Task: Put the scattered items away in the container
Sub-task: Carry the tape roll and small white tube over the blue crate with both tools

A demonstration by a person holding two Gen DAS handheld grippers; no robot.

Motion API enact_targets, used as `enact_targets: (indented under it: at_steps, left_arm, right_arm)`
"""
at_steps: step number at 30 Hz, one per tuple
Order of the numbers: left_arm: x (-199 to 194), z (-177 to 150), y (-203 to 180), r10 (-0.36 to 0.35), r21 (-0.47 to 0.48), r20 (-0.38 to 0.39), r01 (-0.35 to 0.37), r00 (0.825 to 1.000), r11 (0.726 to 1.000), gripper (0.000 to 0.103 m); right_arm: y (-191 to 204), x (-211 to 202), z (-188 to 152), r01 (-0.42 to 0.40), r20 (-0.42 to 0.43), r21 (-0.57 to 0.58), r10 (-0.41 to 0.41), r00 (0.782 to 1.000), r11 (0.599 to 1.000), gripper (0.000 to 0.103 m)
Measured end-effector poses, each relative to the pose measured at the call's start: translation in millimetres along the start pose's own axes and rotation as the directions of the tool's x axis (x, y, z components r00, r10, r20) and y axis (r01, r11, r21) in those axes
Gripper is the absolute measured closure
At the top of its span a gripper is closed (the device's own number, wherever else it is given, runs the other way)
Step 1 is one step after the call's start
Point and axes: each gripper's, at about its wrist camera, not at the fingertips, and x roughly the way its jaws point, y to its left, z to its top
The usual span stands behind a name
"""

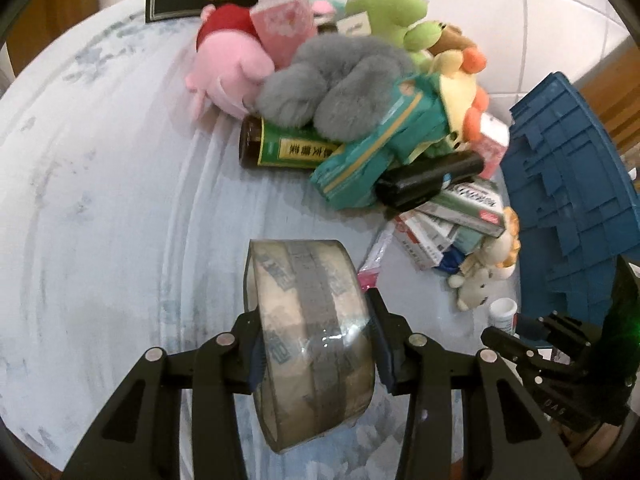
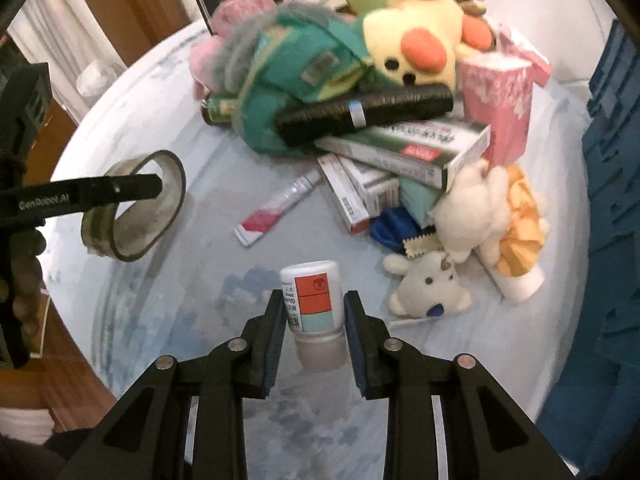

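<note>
A round bench (image 1: 100, 200) with a pale blue, marbled top fills both views, set on white floor tiles (image 1: 560, 8) with brown wood panelling beyond. At its right edge stands a dark blue ribbed plastic crate (image 1: 568, 184), the container.

Along the far side of the bench lies a heap: a pink plush pig in a red top (image 1: 228, 68), a grey furry bundle (image 1: 332, 84), a green plush toy (image 1: 384, 12), a yellow plush chick with orange cheeks (image 2: 416, 52), a teal packet (image 1: 372, 156), a black roll (image 2: 360, 116), a brown bottle with a green label (image 1: 288, 148), green and white cartons (image 2: 404, 148), a pink carton (image 2: 496, 108) and a small white plush bear (image 2: 428, 288). A pink and white tube (image 2: 276, 208) lies apart, nearer the middle.

The left tongs (image 1: 316, 344) point steeply down, closed on a wide roll of clear packing tape (image 1: 308, 336) held on edge clear of the bench top. The right tongs (image 2: 314, 316) tilt likewise, pinching a small white pill bottle with a red and pale green label (image 2: 314, 304), cap towards the camera, near the front edge.
</note>
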Motion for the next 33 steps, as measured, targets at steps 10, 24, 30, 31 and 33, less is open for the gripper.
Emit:
enact_targets:
  at_steps: [10, 24, 30, 31, 33]
  left_arm:
    - [-69, 6, -9, 0.043, 0.041, 0.117, -0.048, 0.992, 0.998, 0.061]
    - [-177, 37, -53, 0.042, 0.113, 0.319, -0.082, 0.947, 0.990, 0.061]
    - [-219, 43, -85, 0.037, 0.178, 0.397, -0.116, 0.917, 0.977, 0.063]
    - [-224, 42, -90, 0.033, 0.184, 0.406, -0.117, 0.913, 0.976, 0.064]
    - [-235, 41, -98, 0.028, 0.194, 0.424, -0.121, 0.905, 0.974, 0.064]
  right_arm:
    - [29, -52, 6, -0.009, 0.101, -0.027, 0.012, 0.995, 1.000, 0.074]
    - [36, -167, 27, -0.006, 0.311, -0.066, 0.026, 0.950, 0.998, 0.074]
    - [36, -206, 27, -0.006, 0.382, -0.085, 0.038, 0.923, 0.996, 0.074]
    - [36, -213, 27, -0.006, 0.391, -0.084, 0.038, 0.920, 0.996, 0.074]
    - [35, -225, 26, -0.009, 0.407, -0.084, 0.043, 0.913, 0.996, 0.074]
